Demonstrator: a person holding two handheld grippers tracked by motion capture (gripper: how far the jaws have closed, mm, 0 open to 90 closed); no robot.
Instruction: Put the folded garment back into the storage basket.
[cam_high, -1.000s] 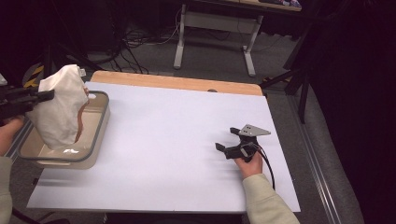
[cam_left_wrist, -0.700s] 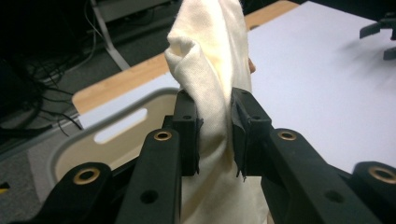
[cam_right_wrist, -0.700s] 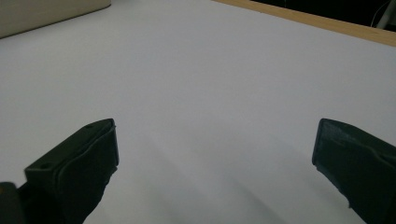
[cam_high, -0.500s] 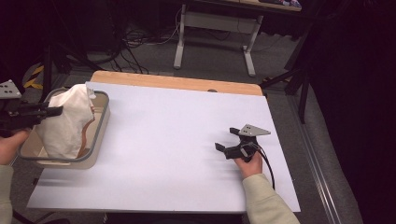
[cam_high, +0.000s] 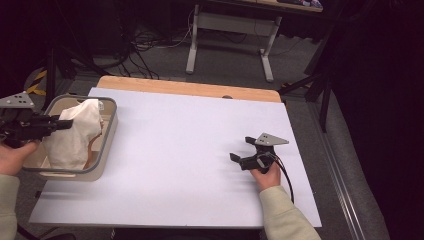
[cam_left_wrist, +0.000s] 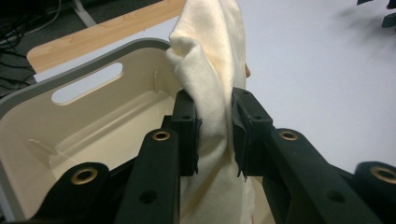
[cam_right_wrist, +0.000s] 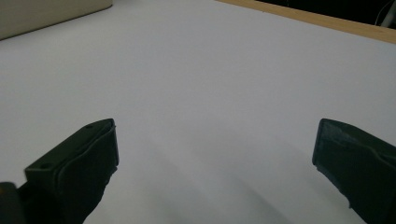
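A cream cloth (cam_high: 75, 135) hangs bunched over a beige basket with a grey rim (cam_high: 107, 142) at the table's left edge. My left gripper (cam_high: 64, 123) is shut on the cloth above the basket. In the left gripper view the cloth (cam_left_wrist: 212, 70) runs up between the two black jaws, which pinch it, and the basket (cam_left_wrist: 93, 116) lies below. My right gripper (cam_high: 239, 151) rests low over the white table at the right, open, with nothing between its fingers. In the right gripper view its fingertips (cam_right_wrist: 93, 154) stand wide apart over bare white surface.
The white tabletop (cam_high: 185, 145) has a wooden strip (cam_high: 190, 89) along its far edge. Beyond it on the dark floor stand a desk frame (cam_high: 230, 30) and cables (cam_high: 140, 45). A corner of the basket (cam_right_wrist: 46, 11) shows at the top left of the right gripper view.
My left gripper has pulled back to the left with the cloth, which now hangs lower into the basket. The right gripper has stayed where it was.
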